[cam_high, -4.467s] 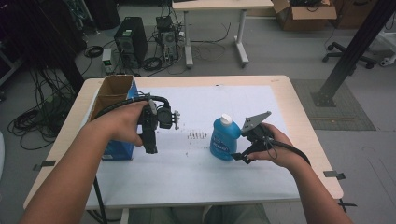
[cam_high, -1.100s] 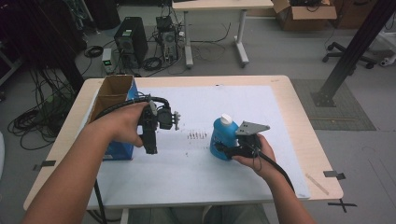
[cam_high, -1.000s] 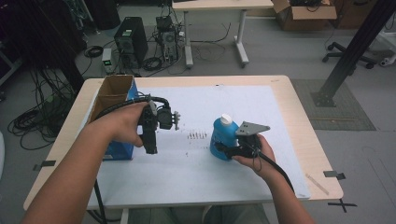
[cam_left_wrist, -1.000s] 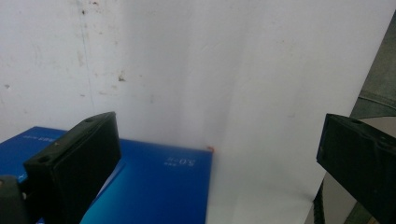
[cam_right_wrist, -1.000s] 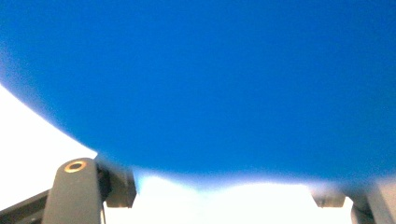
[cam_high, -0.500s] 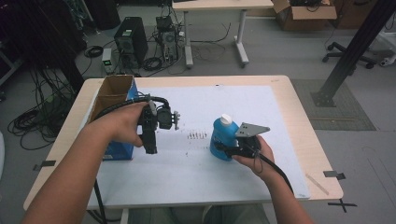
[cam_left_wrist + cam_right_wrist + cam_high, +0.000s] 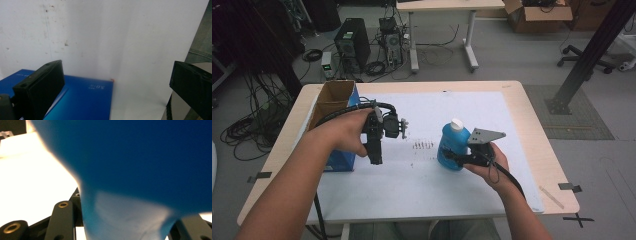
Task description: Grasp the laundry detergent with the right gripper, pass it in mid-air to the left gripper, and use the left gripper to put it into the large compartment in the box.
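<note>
On the white mat, right of centre: blue bottle [image 7: 453,149], upright, white cap on
Bottle contents: cannot tell
Right gripper [image 7: 455,160]: jaws have just closed, now pinching the bottle low on its body
Right hand [image 7: 486,162]: level, reaching in from the bottle's right
Box [image 7: 333,122]: blue, top open, inside hidden, at mat's left edge
Left gripper [image 7: 376,159]: jaws spread, pointing down just beside the box
Left hand [image 7: 346,132]: hovering above the box
</note>
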Demonstrator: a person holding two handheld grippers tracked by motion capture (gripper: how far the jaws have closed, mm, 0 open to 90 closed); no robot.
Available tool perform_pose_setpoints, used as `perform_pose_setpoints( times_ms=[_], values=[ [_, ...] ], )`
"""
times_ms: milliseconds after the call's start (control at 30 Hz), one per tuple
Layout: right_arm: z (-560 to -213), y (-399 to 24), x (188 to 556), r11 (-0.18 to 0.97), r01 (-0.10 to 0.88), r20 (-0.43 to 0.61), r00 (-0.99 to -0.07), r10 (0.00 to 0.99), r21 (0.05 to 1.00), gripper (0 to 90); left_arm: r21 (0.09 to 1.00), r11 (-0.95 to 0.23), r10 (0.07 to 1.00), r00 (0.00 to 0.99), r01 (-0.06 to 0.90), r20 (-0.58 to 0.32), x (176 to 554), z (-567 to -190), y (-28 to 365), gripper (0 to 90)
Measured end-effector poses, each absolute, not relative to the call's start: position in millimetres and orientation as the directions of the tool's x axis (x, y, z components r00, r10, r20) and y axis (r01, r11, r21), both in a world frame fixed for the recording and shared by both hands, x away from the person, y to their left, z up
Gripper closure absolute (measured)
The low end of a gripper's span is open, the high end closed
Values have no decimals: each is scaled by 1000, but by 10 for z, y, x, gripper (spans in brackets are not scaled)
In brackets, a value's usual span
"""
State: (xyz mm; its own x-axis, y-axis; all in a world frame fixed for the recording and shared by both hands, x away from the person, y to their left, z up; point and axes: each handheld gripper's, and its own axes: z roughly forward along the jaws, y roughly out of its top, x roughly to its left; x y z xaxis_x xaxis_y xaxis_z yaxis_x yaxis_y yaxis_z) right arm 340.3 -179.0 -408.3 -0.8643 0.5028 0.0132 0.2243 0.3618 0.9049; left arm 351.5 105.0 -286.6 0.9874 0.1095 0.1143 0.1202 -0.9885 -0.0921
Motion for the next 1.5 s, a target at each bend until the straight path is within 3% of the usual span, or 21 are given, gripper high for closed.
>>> perform_pose_setpoints(
  times_ms=[200, 633, 1100, 1500],
  values=[
    [-3888, -1831, 3398, 376, 217, 9, -876, 483, 901, 468, -73, -990, 112, 987, 121, 118, 3489, -2765, 1036, 2],
    [-3530, -1868, 3317, 430, 145, -12, -940, 341, 891, 466, -47, -994, 91, 990, 96, 103, 3409, -2516, 944, 2],
    [-3691, -1640, 3220, 461, 87, -2, -982, 190, 883, 464, -42, -998, 45, 995, 49, 88, 3310, -2389, 743, 2],
    [-3878, -1383, 3164, 464, 70, 16, -993, 120, 883, 461, -36, -999, 10, 997, 13, 76, 3272, -2417, 602, 2]
  ],
)
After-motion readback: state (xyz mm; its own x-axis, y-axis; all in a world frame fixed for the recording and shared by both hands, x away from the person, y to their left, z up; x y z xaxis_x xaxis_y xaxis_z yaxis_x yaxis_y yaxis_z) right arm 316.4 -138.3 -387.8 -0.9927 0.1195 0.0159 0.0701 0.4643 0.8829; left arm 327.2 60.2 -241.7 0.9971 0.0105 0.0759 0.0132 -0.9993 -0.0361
